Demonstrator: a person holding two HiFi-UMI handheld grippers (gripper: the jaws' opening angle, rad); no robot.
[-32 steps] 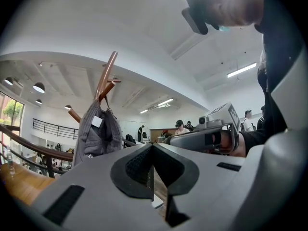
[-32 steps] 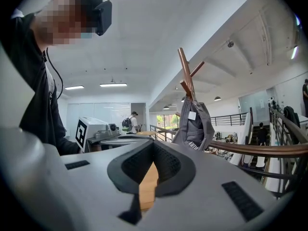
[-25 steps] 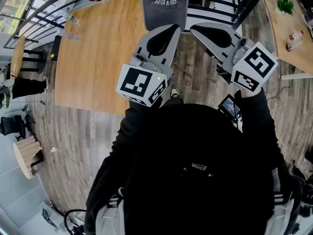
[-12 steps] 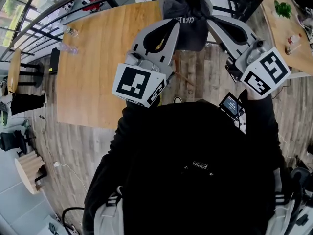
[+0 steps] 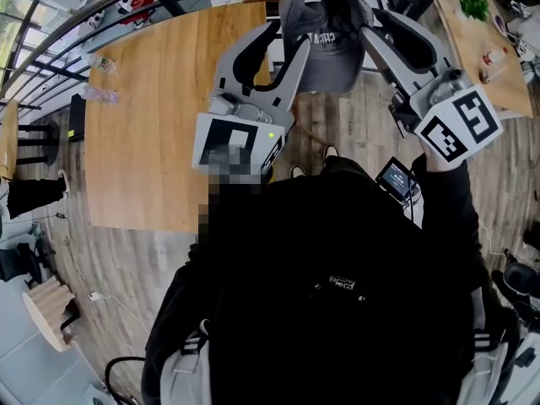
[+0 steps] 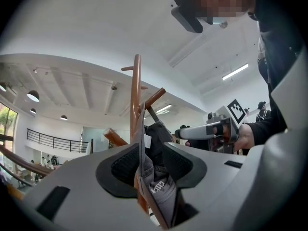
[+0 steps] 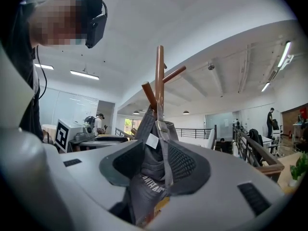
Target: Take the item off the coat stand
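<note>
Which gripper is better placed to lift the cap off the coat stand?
Probably the right gripper. Both pairs of jaws have just been opening, the cap between them, but the left gripper also shows the coat stand's pole in its gap.

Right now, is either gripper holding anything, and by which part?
Nothing gripped yet. The grey cap hangs on the coat stand; the left gripper and right gripper have just been opening their jaws, which straddle its fabric without clamping.

Illegible white lettering on cap (image 5: 329, 57)
</note>
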